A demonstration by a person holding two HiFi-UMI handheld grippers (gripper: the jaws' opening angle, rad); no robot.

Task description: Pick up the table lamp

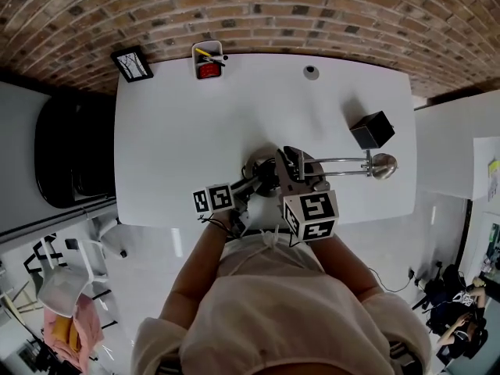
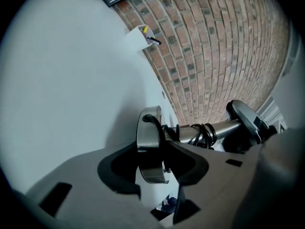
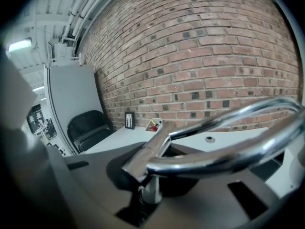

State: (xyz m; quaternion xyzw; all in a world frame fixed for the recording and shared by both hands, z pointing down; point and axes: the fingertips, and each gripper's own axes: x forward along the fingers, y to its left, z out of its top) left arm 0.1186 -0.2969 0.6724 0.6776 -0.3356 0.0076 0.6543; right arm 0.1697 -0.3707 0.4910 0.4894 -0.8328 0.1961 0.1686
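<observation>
The chrome table lamp (image 1: 344, 162) lies across the near middle of the white table (image 1: 180, 131), its head (image 1: 383, 166) to the right and its round base (image 1: 258, 169) to the left. My right gripper (image 1: 295, 172) is shut on the lamp's stem (image 3: 150, 190), with the curved chrome arm (image 3: 228, 156) passing over the jaws. My left gripper (image 1: 251, 184) is at the base. In the left gripper view the base disc (image 2: 148, 149) stands edge-on between the jaws of the left gripper (image 2: 158, 188), with a small gap showing on one side. A black cord (image 2: 202, 133) is wound round the stem.
A black cube (image 1: 372, 130) sits behind the lamp head. At the table's far edge stand a white pen holder (image 1: 208, 61), a small picture frame (image 1: 132, 63) and a round grommet (image 1: 311, 72). A black chair (image 1: 70, 155) is left of the table. A brick wall (image 1: 312, 6) runs behind.
</observation>
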